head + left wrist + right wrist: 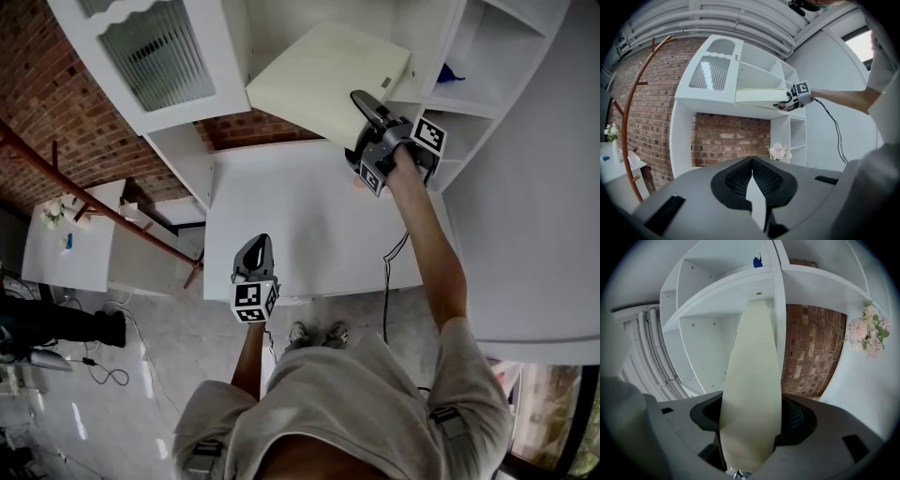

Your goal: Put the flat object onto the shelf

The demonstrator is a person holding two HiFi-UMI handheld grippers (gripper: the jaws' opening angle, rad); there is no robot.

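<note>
A cream flat board [323, 80] is held up in front of the white shelf unit [487, 56], with my right gripper [367, 114] shut on its near edge. In the right gripper view the flat board [752, 390] runs edge-on from between the jaws up toward a shelf [736, 289] and the vertical divider [777, 310]. From the left gripper view the board [759, 97] lies level against the shelf unit [754, 70], the right gripper [787, 101] at its right end. My left gripper [254, 258] hangs low over the white table [309, 234], shut and empty, its fingertips [751, 168] pressed together.
A glass-fronted cabinet door [155, 56] stands open at the left of the shelves. A small blue object [757, 261] lies on an upper shelf. Pale flowers [867, 331] stand at the right near the brick wall [811, 348]. A black cable [389, 281] trails off the table.
</note>
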